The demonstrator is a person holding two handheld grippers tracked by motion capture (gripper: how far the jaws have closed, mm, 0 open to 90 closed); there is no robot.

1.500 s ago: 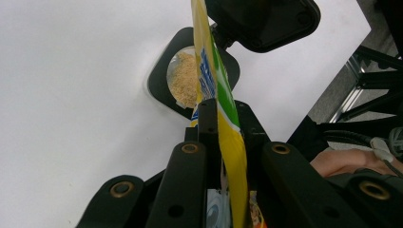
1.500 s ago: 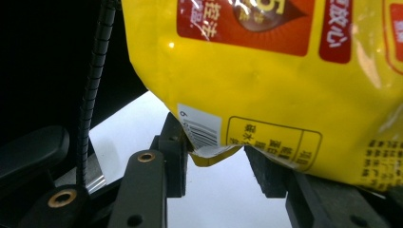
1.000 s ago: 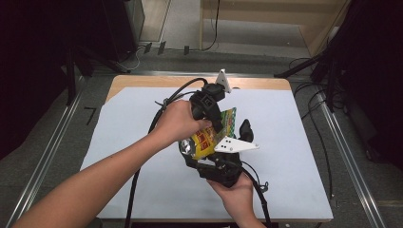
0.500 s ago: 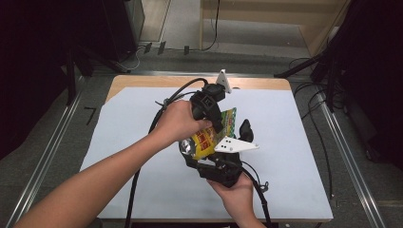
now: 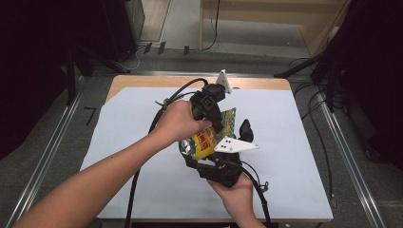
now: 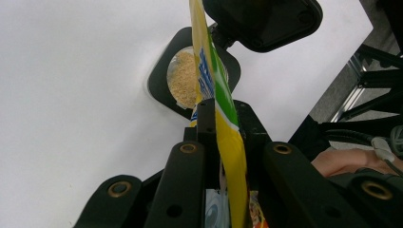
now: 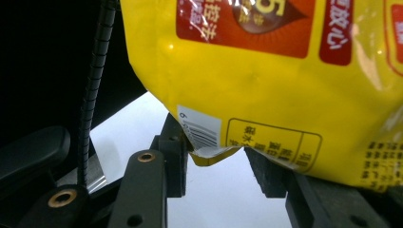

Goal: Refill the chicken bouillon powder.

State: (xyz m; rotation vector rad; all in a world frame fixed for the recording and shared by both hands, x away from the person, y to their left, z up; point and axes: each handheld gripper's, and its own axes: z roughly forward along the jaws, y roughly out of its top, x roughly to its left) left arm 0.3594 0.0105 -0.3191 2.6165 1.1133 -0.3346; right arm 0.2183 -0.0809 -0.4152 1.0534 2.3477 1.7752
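Table (image 5: 294, 142): keep your work over the white sheet.
Packet (image 5: 209, 137): held mid-air between both tools; keep it upright.
Left gripper (image 6: 223, 142): clamped on the packet's edge; pull steadily.
Right gripper (image 7: 218, 161): pinching the bottom corner; hold firm.

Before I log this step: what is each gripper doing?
Left gripper: shut on the yellow snack packet.
Right gripper: shut on the same packet's lower corner.

Glossy yellow plastic packet (image 7: 266, 85) over a smooth matt white table sheet (image 5: 294, 142).
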